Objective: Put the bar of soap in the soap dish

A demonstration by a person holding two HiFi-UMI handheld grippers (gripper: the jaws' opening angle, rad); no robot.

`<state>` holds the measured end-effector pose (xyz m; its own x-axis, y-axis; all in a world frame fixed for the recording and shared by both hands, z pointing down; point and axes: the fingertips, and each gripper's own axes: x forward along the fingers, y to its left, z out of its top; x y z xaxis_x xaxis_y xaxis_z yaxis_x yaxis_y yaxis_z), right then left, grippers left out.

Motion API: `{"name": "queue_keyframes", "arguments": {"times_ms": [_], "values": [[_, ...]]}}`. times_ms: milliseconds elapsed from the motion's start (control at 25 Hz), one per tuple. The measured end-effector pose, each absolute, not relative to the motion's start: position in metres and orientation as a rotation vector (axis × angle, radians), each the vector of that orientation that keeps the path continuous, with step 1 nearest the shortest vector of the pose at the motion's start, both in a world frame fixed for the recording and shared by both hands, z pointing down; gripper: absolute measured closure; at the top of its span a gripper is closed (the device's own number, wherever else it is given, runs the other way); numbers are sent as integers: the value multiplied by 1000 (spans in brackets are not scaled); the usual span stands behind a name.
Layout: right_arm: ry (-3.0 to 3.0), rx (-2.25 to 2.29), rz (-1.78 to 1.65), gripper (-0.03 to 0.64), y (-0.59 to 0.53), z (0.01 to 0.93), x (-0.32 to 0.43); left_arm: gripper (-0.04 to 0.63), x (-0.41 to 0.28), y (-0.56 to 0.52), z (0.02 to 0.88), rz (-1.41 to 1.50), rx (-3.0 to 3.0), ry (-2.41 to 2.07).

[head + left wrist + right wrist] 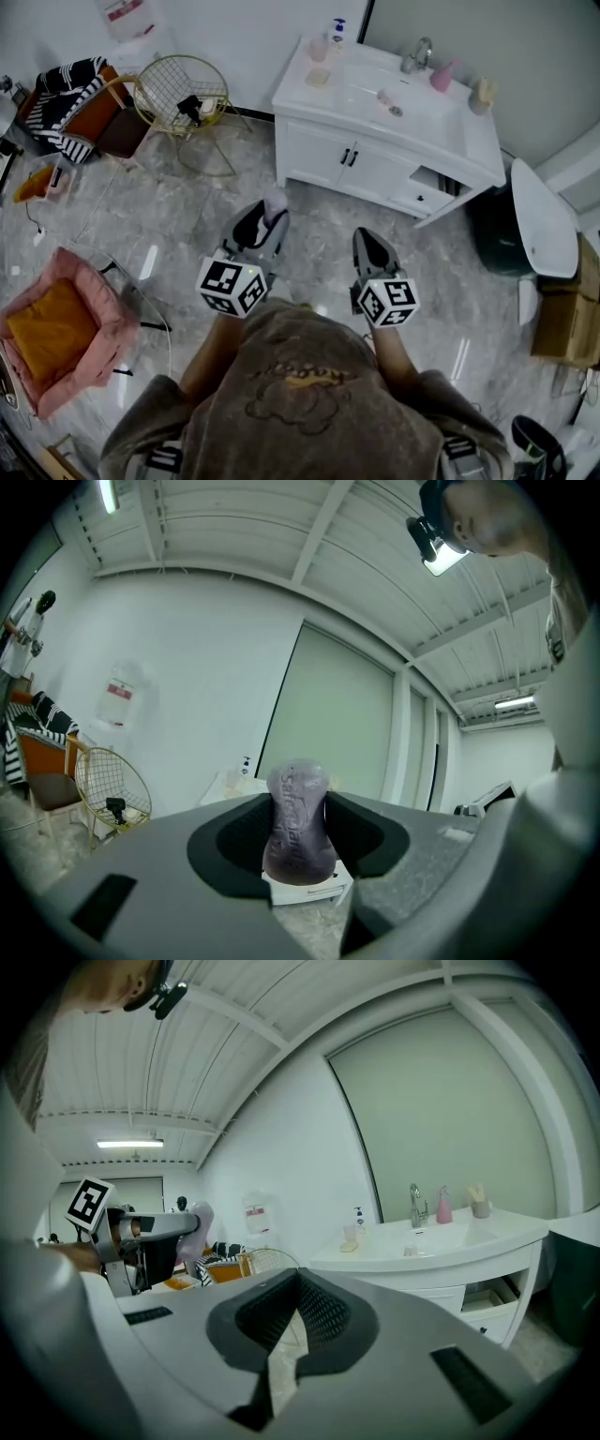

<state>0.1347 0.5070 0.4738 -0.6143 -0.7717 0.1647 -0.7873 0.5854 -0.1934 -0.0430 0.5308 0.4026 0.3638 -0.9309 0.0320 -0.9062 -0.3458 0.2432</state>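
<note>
Mauve bar of soap stands upright between the jaws of the left tongs, which are spread wide and clamp it on both flat sides in mid-air, short of the counter. The right tongs are closed tip to tip with nothing between them. Both tongs are held level and side by side, slightly apart, pointing toward the counter's white cabinet front. The person's forearms reach straight forward from the body.

A stretch of grey marble floor lies between the tongs and the counter's front edge. The soap dish, small and cream, sits at the counter's left end, near the front edge, just in front of a pink cup and a pump bottle. At the counter's right front a drawer hangs open into the floor space. A gold wire basket stands left of the counter.
</note>
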Motion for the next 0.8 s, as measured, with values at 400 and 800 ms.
{"name": "queue_keyframes", "arguments": {"times_ms": [400,800], "values": [[-2744,1312,410,615,462,472,127,416,-50,477,395,-169,2390,-1678],[-2734,1336,398,615,373,475,115,416,-62,378,403,-163,2409,-1626]]}}
